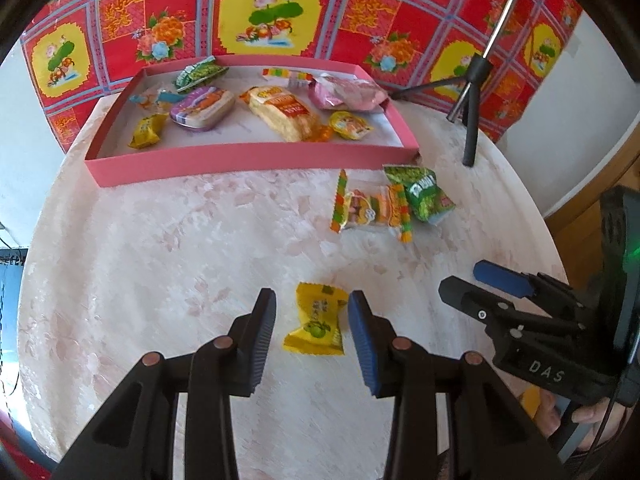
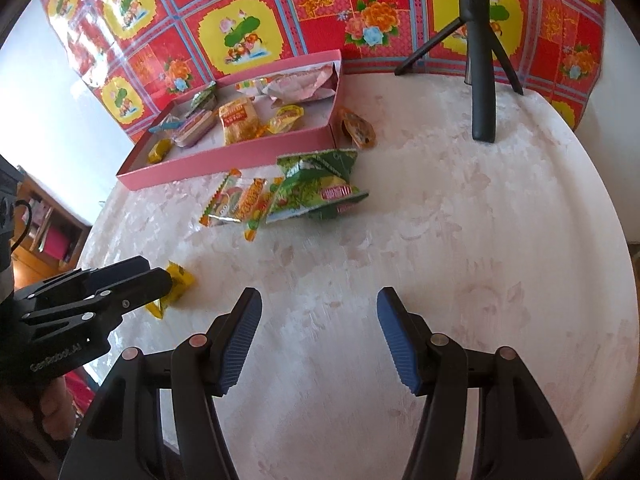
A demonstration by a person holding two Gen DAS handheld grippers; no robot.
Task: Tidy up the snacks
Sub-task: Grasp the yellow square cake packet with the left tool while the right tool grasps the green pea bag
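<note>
Against the red floral backdrop, your tabletop (image 1: 160, 240) shows the pink box (image 1: 248, 160) at upper left holding most snacks. Your left tool (image 1: 312, 322), fingers apart, straddles a yellow candy (image 1: 318, 320); three packets remain mid-frame. Right tool (image 2: 318, 332) gapes empty.

Bright daylight fills both views. The pale table (image 2: 460, 208) shines with soft glare and shadows are weak. Fisheye bending curves the edges; corners are black, details slightly blurred.
</note>
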